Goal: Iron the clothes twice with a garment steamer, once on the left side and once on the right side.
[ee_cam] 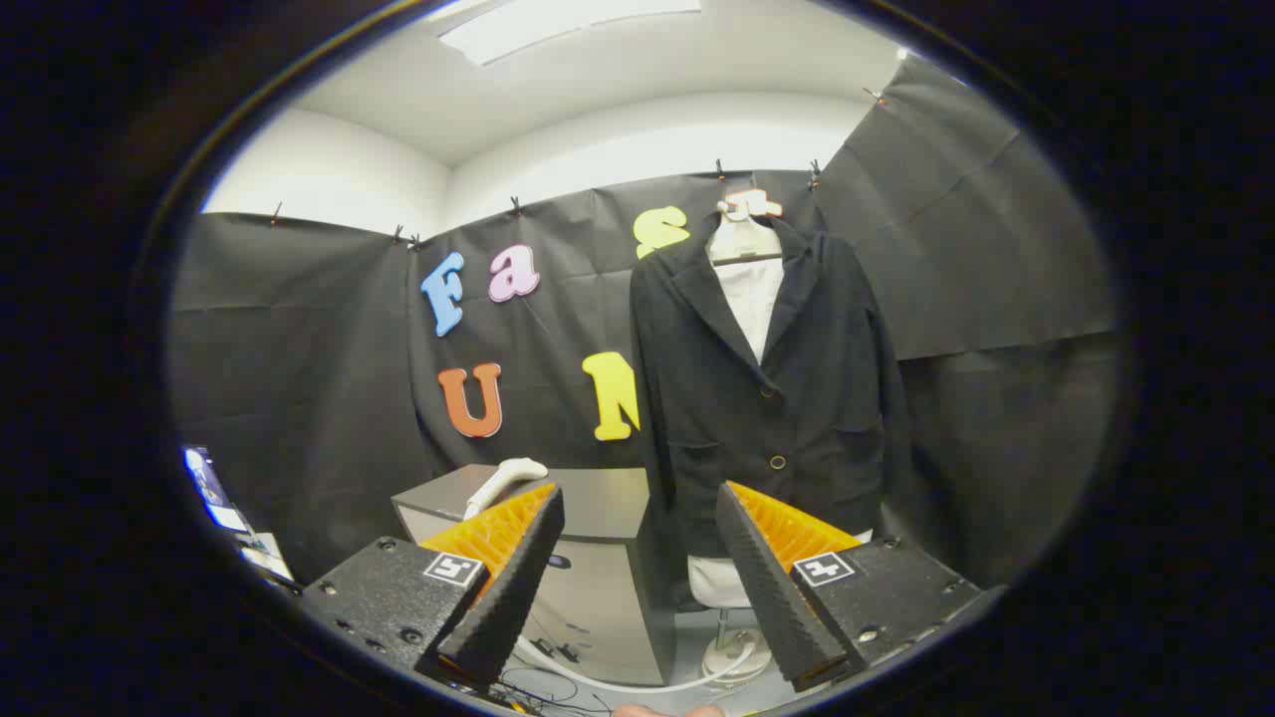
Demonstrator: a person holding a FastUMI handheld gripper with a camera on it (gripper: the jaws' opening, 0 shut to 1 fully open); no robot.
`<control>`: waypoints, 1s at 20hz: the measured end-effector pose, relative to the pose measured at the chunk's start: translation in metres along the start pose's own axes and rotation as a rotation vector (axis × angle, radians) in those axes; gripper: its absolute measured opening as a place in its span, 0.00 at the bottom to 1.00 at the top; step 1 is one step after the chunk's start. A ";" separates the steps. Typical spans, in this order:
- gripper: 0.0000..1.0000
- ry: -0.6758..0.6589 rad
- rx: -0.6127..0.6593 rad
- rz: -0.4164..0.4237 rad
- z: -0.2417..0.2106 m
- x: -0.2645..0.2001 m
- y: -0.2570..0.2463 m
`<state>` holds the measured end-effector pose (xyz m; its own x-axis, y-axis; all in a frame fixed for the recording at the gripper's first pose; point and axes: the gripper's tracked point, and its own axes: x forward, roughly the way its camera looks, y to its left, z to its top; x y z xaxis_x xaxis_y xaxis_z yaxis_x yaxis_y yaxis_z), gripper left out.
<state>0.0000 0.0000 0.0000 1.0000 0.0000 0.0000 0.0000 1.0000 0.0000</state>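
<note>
A dark blazer (772, 383) hangs on a white mannequin torso (749, 284) over a round stand base (735, 652), beyond my right finger. The white garment steamer head (505, 480) lies on a grey cabinet (598, 543), just beyond my left finger. Its white hose (637, 685) runs along the floor toward the stand. My gripper (639, 508) is open, with nothing between its fingers, and it points at the gap between the cabinet and the blazer, well short of both.
Black cloth walls close the booth behind the blazer and on both sides. A screen (214, 493) glows low beside my left finger. Cables (543, 682) lie on the floor under the cabinet. A fingertip (662, 711) shows below the fingers.
</note>
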 end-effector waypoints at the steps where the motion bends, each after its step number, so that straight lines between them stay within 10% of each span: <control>1: 0.98 -0.002 -0.007 -0.001 0.000 0.003 -0.001; 20: 0.98 0.159 0.039 0.021 -0.025 0.025 0.012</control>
<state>0.0250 0.0116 -0.0250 0.9872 0.0244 -0.1579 -0.0182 0.9990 0.0406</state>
